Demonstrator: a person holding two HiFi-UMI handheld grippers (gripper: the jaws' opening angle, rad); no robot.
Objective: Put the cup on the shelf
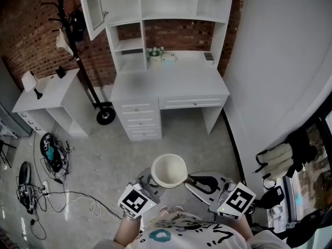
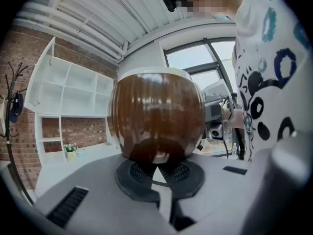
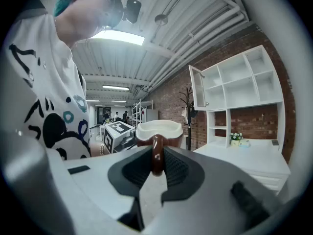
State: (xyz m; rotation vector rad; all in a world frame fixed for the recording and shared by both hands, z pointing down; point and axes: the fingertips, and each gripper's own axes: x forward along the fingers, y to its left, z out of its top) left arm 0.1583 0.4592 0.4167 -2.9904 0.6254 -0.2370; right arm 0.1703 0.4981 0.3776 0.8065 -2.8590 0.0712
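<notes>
Brick wall (image 1: 31,30) backs a white desk (image 1: 171,84) with drawers, and a white shelf unit (image 1: 161,4) rises from the desk's back edge, its compartments bare and one door swung open at the left. A small pot of flowers (image 1: 154,56) stands on the desk below the shelves. A dark coat stand (image 1: 67,14) and a low white side table (image 1: 46,95) sit to the left, with cables (image 1: 52,160) strewn on the grey floor (image 1: 207,149).

The cup (image 1: 168,170), brown outside and cream inside, is held upright in the air close to the person's body, well apart from the desk and shelves. The right gripper (image 3: 156,163) has its fingers clenched on the cup's handle (image 3: 156,153), which stands upright between the pads. The left gripper (image 2: 155,166) sits against the cup's opposite side: its fingers are drawn nearly together with nothing between them, and the glossy brown wall lies just at their tips.
</notes>
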